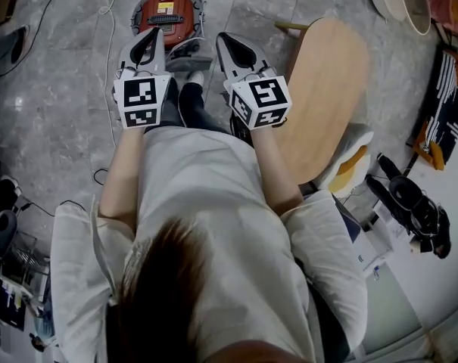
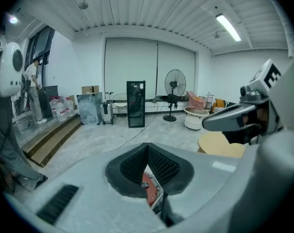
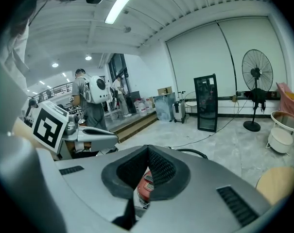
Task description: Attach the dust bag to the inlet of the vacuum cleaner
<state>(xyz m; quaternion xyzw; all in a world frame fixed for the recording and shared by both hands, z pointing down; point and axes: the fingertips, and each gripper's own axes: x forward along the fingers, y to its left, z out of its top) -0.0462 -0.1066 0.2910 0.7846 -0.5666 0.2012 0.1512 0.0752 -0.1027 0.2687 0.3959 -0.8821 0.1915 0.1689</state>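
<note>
The round red vacuum cleaner point(image 1: 166, 10) sits on the grey stone floor point(image 1: 62, 89), ahead of and below the left gripper point(image 1: 154, 36) and the right gripper point(image 1: 225, 39), nearer the left. Both pairs of jaws are pressed together, empty; no dust bag shows.

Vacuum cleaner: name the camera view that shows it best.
Head view: the vacuum cleaner shows nearly whole, red body and label. The left gripper view and right gripper view each catch only a red sliver of it through the gap under shut jaws.
</note>
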